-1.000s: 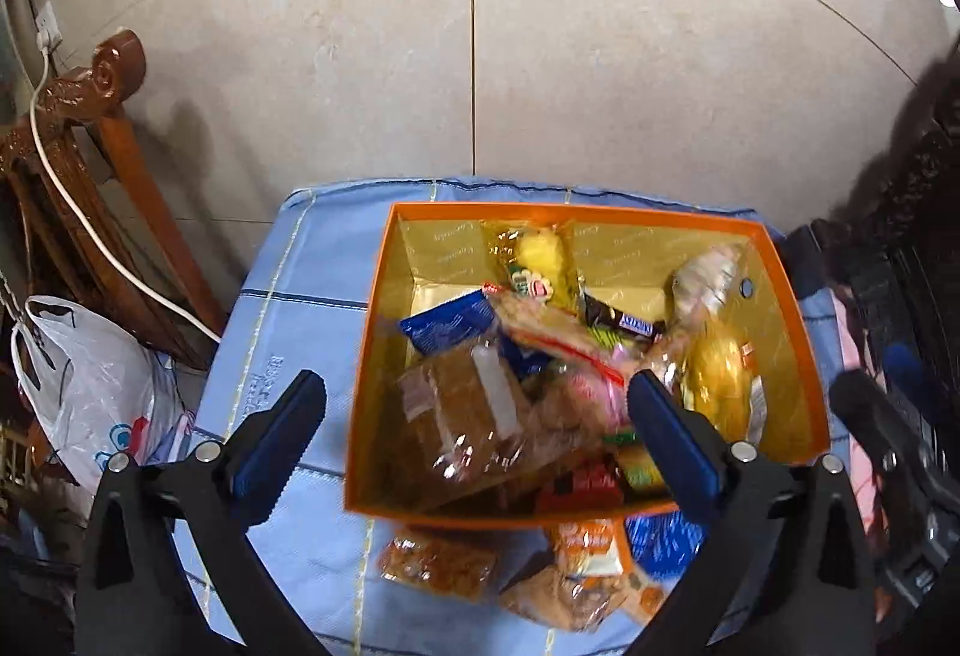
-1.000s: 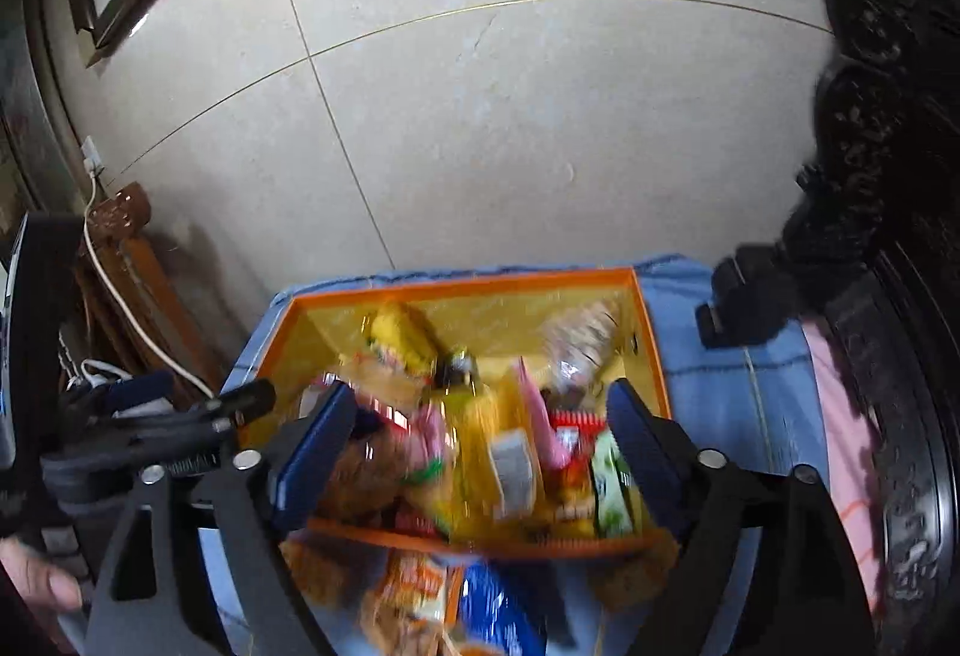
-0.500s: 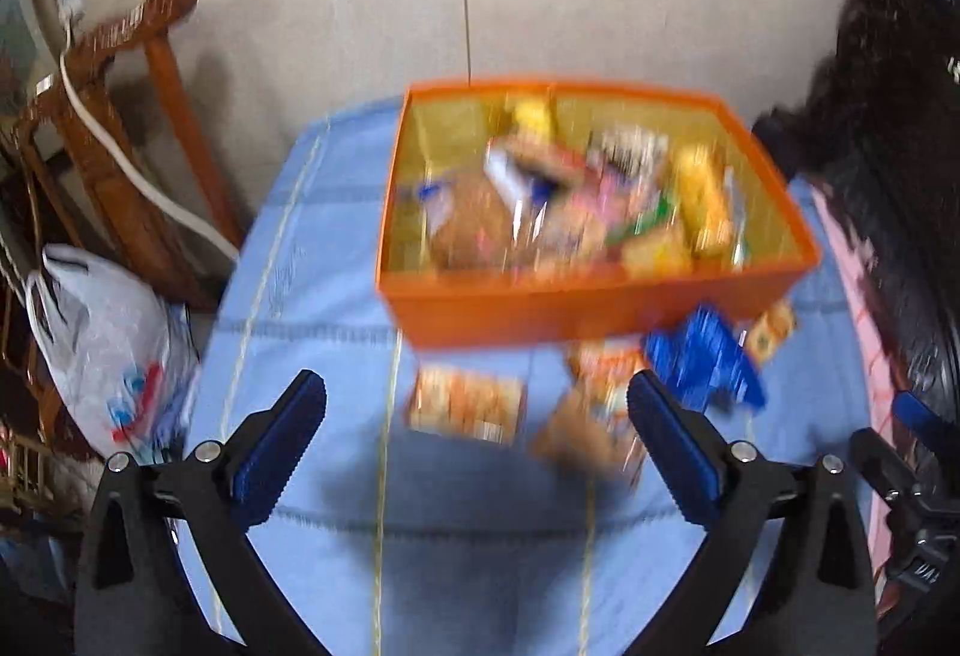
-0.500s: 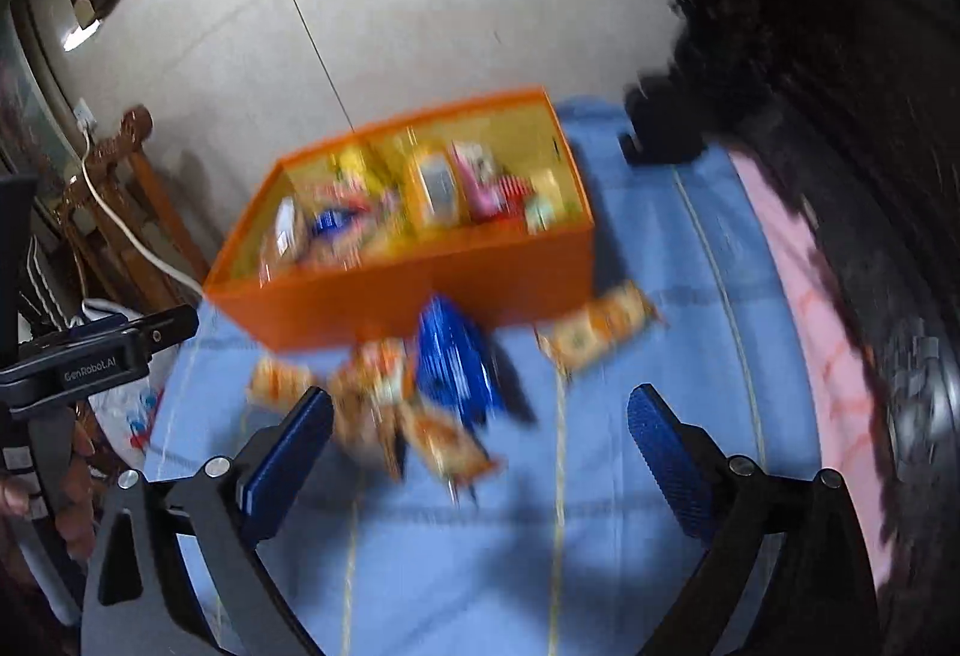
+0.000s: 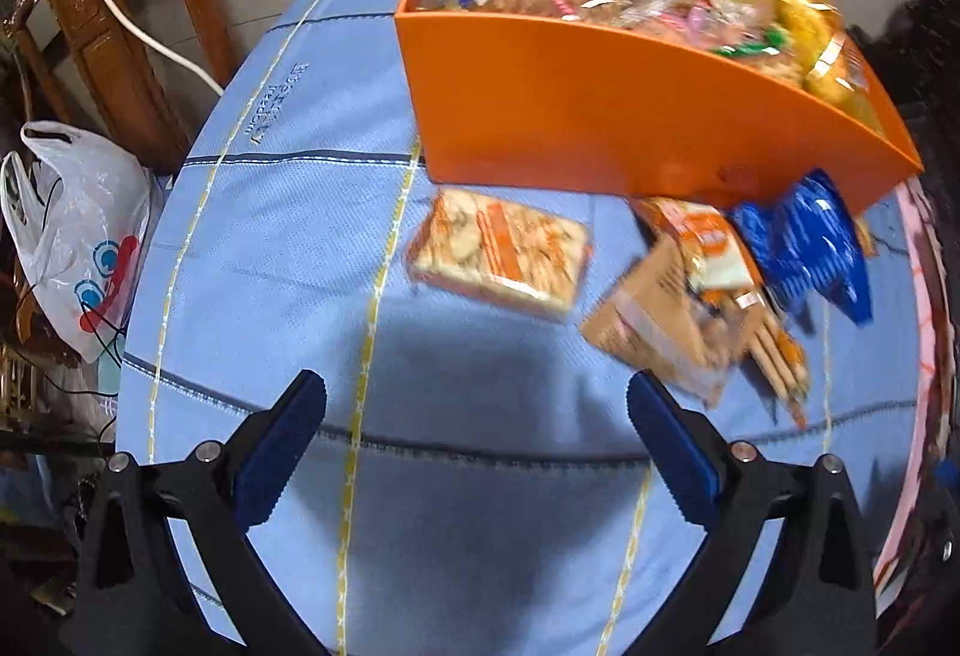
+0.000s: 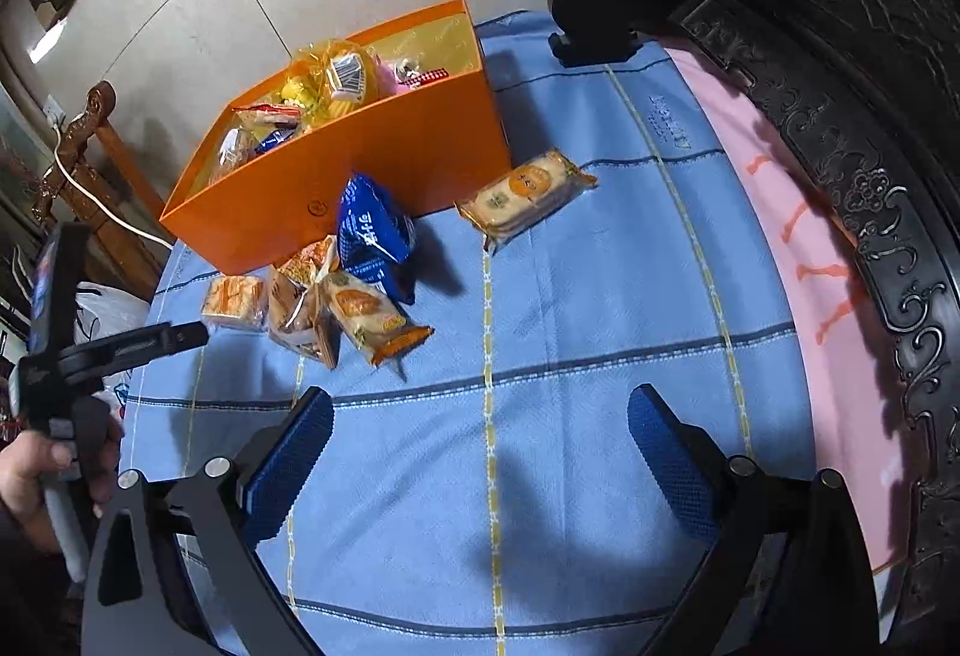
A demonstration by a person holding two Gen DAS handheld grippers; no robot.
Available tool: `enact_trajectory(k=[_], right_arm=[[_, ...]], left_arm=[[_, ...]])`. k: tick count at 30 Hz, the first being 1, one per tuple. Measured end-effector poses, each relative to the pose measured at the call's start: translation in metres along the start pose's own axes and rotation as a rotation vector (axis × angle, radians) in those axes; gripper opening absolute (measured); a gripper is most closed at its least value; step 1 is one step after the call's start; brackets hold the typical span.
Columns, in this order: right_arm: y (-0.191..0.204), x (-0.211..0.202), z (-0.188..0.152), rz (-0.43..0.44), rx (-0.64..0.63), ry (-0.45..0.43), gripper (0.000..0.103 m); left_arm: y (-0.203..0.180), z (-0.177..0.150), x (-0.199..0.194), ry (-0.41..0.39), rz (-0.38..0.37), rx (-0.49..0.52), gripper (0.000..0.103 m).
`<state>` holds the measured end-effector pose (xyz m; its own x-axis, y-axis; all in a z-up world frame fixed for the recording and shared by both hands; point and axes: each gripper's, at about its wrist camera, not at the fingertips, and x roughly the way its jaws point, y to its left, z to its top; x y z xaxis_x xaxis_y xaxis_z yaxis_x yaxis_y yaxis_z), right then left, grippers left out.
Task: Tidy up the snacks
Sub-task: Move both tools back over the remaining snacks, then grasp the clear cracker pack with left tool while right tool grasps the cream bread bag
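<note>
An orange box (image 5: 576,116) (image 6: 372,164), full of wrapped snacks, stands on a blue cloth. In front of it lie loose packets: an orange cracker pack (image 5: 498,254) (image 6: 234,299), a brown bag (image 5: 666,320) (image 6: 300,317), an orange-tipped biscuit pack (image 6: 372,317), a blue bag (image 5: 804,242) (image 6: 372,236) and a pale cracker pack (image 6: 525,194) off to the right. My left gripper (image 5: 477,416) hangs open over bare cloth just short of the orange cracker pack. My right gripper (image 6: 480,428) is open too, empty, well short of the packets.
The blue cloth (image 6: 570,356) covers a wide seat with a pink sheet (image 6: 798,260) and dark carved wood (image 6: 870,116) on its right. A wooden chair (image 5: 114,32) with a white cable and a white plastic bag (image 5: 72,236) stand off the left edge. A hand (image 6: 36,482) holds the left gripper's handle.
Both grippers pulled back from above the orange box and sank toward the cloth; the box now sits farther up in both views. The right jaws widened a little.
</note>
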<state>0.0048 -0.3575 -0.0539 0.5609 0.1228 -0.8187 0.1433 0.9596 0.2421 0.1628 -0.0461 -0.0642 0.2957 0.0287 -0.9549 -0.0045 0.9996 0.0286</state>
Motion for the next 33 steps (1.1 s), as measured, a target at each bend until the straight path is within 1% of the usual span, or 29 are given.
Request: enact_trajectory(k=[1,4,6,8,9,10,11,12,14,16,20,22,24,26,27,28,29,30,32,33], right_arm=[[0.000,0.002,0.002,0.001,-0.003,0.004,0.099],[0.002,0.010,0.006,0.001,-0.015,0.024,0.099],[0.003,0.014,0.011,0.004,-0.014,0.032,0.099],[0.005,0.019,0.015,0.003,-0.023,0.037,0.099],[0.005,0.023,0.019,0.002,-0.028,0.039,0.099],[0.005,0.026,0.023,0.002,-0.031,0.039,0.099],[0.005,0.031,0.028,-0.002,-0.035,0.041,0.099],[0.004,0.035,0.032,-0.011,-0.036,0.041,0.099],[0.000,0.047,0.043,-0.027,-0.023,0.039,0.099],[-0.006,0.059,0.056,-0.045,0.003,0.041,0.099],[-0.018,0.093,0.086,-0.085,0.106,0.051,0.099],[-0.020,0.109,0.096,-0.107,0.136,0.059,0.099],[-0.016,0.122,0.106,-0.115,0.139,0.057,0.099],[-0.010,0.135,0.114,-0.148,0.109,0.057,0.099],[-0.007,0.145,0.117,-0.168,0.086,0.068,0.098],[-0.006,0.153,0.119,-0.189,0.077,0.085,0.094],[-0.006,0.159,0.121,-0.200,0.077,0.098,0.092],[-0.006,0.163,0.121,-0.192,0.082,0.102,0.089],[-0.006,0.169,0.121,-0.193,0.075,0.113,0.085],[-0.007,0.171,0.121,-0.179,0.071,0.123,0.075]], left_arm=[[-0.001,0.005,0.004,-0.003,0.003,-0.007,0.099],[-0.008,0.026,0.019,-0.004,0.053,0.001,0.099],[-0.011,0.035,0.026,0.001,0.049,0.000,0.099],[-0.014,0.044,0.037,0.008,0.066,0.011,0.099],[-0.016,0.048,0.043,0.014,0.060,0.017,0.098],[-0.017,0.050,0.049,0.021,0.054,0.023,0.096],[-0.018,0.052,0.053,0.027,0.050,0.027,0.082],[-0.019,0.053,0.057,0.026,0.032,0.036,0.080],[-0.023,0.054,0.056,-0.015,0.048,0.080,0.075],[-0.026,0.053,0.054,-0.025,0.050,0.117,0.072],[-0.020,0.046,0.054,-0.039,0.033,0.120,0.072],[-0.016,0.040,0.053,-0.033,0.023,0.114,0.071],[-0.008,0.034,0.051,-0.023,0.005,0.094,0.071],[-0.002,0.032,0.053,-0.014,0.001,0.085,0.071],[0.000,0.029,0.053,-0.015,0.008,0.086,0.071],[0.002,0.027,0.053,-0.017,0.013,0.086,0.071],[0.005,0.026,0.054,-0.019,0.013,0.085,0.071],[0.006,0.025,0.054,-0.019,0.011,0.084,0.071],[0.007,0.023,0.054,-0.019,0.010,0.086,0.071],[0.007,0.022,0.054,-0.017,0.011,0.084,0.071]])
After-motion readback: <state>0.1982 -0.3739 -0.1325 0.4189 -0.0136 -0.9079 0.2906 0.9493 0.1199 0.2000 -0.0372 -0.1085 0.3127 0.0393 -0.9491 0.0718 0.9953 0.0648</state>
